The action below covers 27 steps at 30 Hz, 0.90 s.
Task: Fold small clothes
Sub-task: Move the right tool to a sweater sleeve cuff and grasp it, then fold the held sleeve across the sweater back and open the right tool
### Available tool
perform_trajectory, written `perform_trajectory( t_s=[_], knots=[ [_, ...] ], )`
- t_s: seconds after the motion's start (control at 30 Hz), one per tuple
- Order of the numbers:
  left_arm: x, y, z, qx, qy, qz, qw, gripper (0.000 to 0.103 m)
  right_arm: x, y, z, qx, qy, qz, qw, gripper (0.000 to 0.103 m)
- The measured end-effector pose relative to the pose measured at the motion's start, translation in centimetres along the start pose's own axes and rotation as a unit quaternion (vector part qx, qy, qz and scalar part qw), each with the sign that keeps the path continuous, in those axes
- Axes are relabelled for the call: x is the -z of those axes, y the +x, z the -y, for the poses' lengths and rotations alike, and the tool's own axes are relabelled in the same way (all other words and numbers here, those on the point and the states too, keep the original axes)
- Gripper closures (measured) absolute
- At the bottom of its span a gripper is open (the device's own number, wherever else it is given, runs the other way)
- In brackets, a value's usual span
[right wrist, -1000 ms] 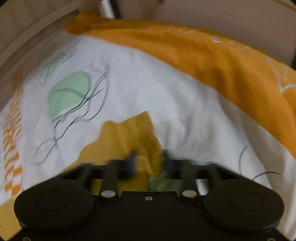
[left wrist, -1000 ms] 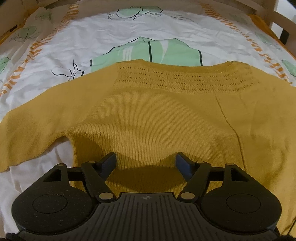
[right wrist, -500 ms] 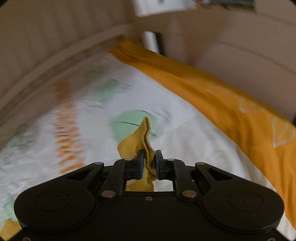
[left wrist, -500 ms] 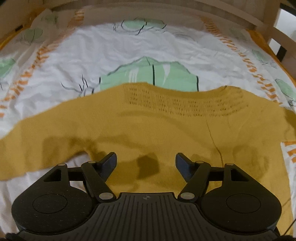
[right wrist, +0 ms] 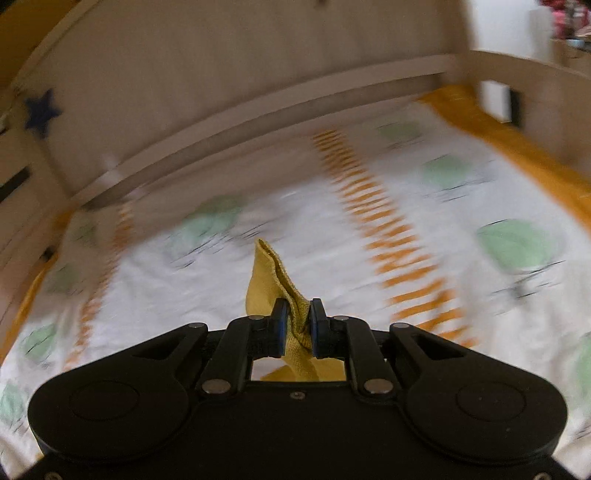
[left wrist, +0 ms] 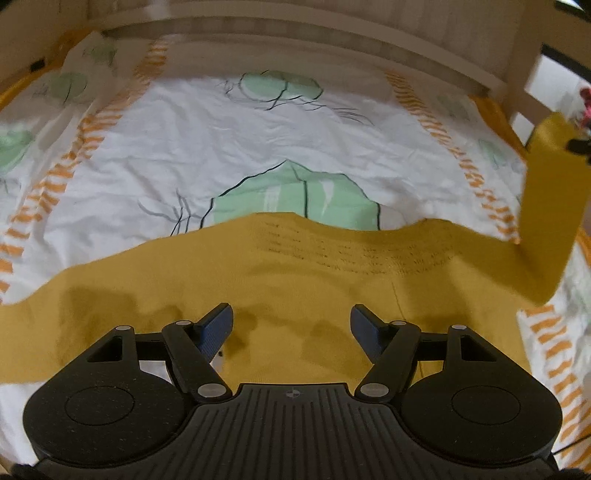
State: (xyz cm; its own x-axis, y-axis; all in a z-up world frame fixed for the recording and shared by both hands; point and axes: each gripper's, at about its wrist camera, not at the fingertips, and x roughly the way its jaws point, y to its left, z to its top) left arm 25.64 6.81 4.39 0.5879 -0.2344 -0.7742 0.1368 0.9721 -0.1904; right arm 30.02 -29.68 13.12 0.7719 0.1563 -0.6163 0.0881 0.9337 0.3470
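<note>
A small mustard-yellow knitted sweater [left wrist: 295,295] lies flat on a white bedsheet [left wrist: 229,147], its neckline with eyelet rows facing away. My left gripper [left wrist: 291,321] hovers open above the sweater's body, nothing between its fingers. The sweater's right sleeve [left wrist: 550,192] is lifted off the bed at the right edge of the left wrist view, held up at its end. In the right wrist view my right gripper [right wrist: 295,325] is shut on that sleeve's cuff [right wrist: 271,280], which sticks up between the blue pads.
The sheet [right wrist: 332,258] carries green leaf prints and orange dashed stripes, with an orange border [right wrist: 517,147]. Wooden bed rails [left wrist: 295,33] enclose the far side and the right corner [left wrist: 524,62]. A blue star [right wrist: 42,110] marks the panel at the left.
My right gripper has swung up and sideways with the cuff in it, lifting the right sleeve off the bed. My left gripper has risen, so more of the sheet shows.
</note>
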Motion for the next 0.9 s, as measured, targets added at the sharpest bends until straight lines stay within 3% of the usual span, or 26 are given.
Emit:
perform_trajectory(
  t_s=[0.2,0.5,0.63,0.73,0.9],
  knots=[
    [-0.6,0.4,-3.3,-0.013,-0.05,-0.01,0.9986,0.034,5.8,5.0,-7.0,-0.042,-0.044,-0.042,0.997,0.083],
    [-1.1,-0.6,-5.0,-0.026,-0.071,0.005,0.9971,0.034,14.5,9.5,-14.1,-0.052,-0.075,-0.061,0.994,0.079],
    [-1.2,-0.5,-5.2,-0.032,-0.069,0.007,0.9971,0.034,16.4,10.5,-14.8,-0.111,-0.046,-0.082,0.989,0.071],
    [-1.3,-0.3,-5.4,-0.035,-0.07,0.006,0.9969,0.034,17.2,10.3,-14.5,-0.14,-0.038,-0.093,0.985,0.055],
    [-1.2,0.3,-5.7,-0.031,-0.077,0.001,0.9966,0.034,17.2,8.8,-12.2,-0.134,-0.066,-0.072,0.986,0.049]
  ],
)
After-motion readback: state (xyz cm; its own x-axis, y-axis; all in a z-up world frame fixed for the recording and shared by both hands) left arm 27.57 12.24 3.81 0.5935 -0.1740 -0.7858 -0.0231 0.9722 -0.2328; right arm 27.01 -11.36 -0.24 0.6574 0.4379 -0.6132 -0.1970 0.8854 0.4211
